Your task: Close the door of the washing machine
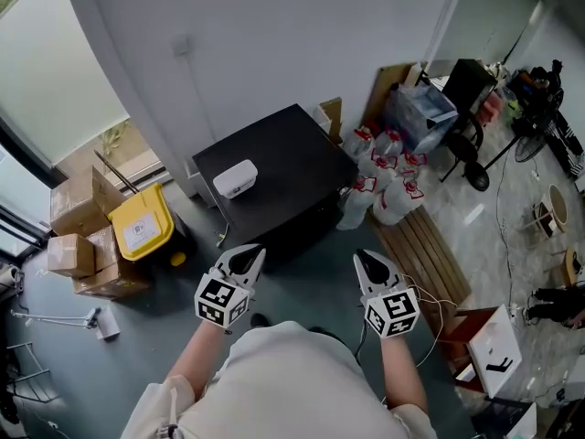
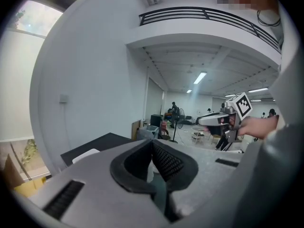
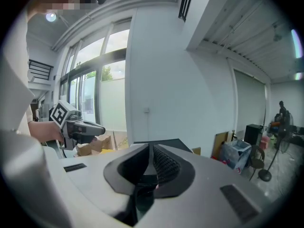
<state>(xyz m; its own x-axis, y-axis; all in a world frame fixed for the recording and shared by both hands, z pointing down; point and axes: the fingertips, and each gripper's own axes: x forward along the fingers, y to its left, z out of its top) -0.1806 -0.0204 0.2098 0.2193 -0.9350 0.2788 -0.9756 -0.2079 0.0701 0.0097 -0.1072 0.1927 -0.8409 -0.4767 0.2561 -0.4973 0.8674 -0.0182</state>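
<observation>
Black boxy washer (image 1: 279,167) stands upright against white wall, flat top showing; door state indiscernible from above.

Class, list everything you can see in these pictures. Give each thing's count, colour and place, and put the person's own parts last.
washing machine: one, black top, against the white wall, centre; its door is not visible
small box: one, white, on the machine's top, near its left edge
bin: one, yellow, on the floor left of the machine
cardboard boxes: at least three, brown, stacked left of the bin
jugs: several, white with red labels, on the floor right of the machine
slatted pallet: one, wooden, in front of the jugs
crate: one, blue, behind the jugs
left gripper: one, grey with black jaws, shut, empty
right gripper: one, same colours, shut, empty
</observation>
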